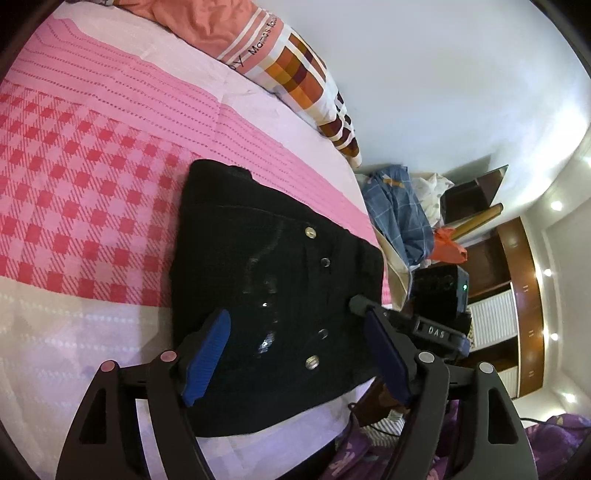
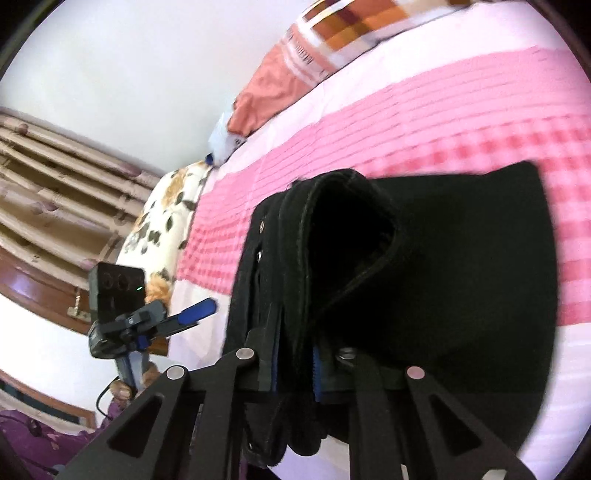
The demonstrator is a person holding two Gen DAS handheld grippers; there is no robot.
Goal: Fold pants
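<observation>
Black pants (image 1: pixel 266 240) lie folded on the pink checked bedspread (image 1: pixel 92 147), their metal buttons facing up. My left gripper (image 1: pixel 295 317) hovers open over the near part of them, its blue pads apart and holding nothing. In the right wrist view my right gripper (image 2: pixel 295 354) is shut on a thick bunched edge of the pants (image 2: pixel 461 258), and that edge curls up off the bed. The right gripper (image 1: pixel 364 306) also shows at the pants' right edge in the left wrist view. One blue finger (image 2: pixel 195 312) of the left gripper appears at the left of the right wrist view.
An orange blanket (image 1: pixel 221 26) and a checked pillow (image 1: pixel 303 74) lie at the head of the bed. A blue clothes pile (image 1: pixel 399 210) and wooden shelves (image 1: pixel 517 277) stand past the bed's right edge. A floral pillow (image 2: pixel 162 221) and curtains (image 2: pixel 55 177) are on the other side.
</observation>
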